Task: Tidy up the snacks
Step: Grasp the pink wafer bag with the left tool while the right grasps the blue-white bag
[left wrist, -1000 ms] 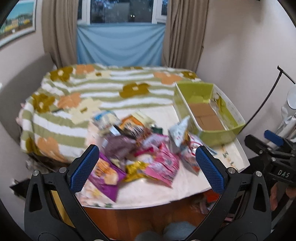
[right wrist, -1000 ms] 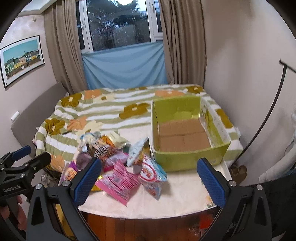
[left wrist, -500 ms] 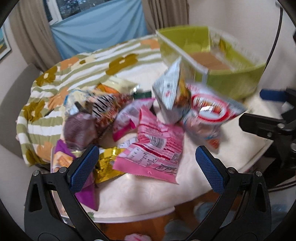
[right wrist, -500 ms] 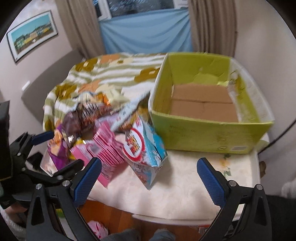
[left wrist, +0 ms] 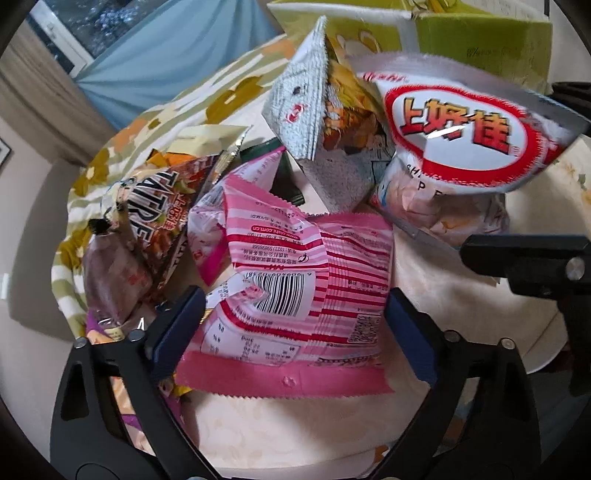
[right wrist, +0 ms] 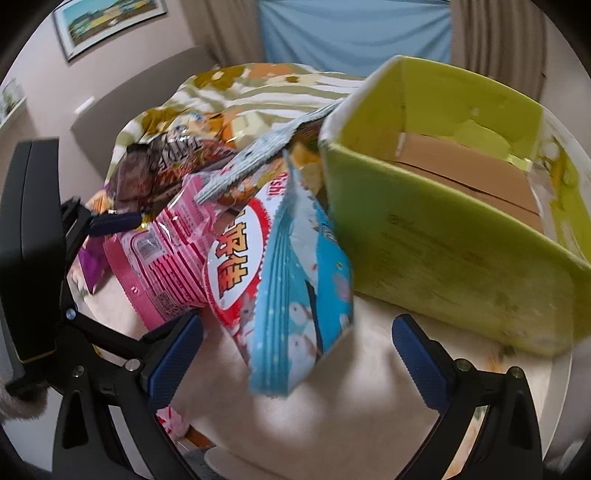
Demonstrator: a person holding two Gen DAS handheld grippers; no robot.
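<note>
Left wrist view showed the left gripper (left wrist: 293,325), jaws just closing, straddling the pink striped packet (left wrist: 295,288) to lift it, not yet clamped.

A home room is indicated by curtains (right wrist: 491,33), a framed picture (right wrist: 107,22), a floral blanket (left wrist: 155,122) and a snack-covered table (right wrist: 369,406).

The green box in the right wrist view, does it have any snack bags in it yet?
No, the green box shows only its bare brown cardboard floor, and the snack bags lie outside it on the table.
</note>
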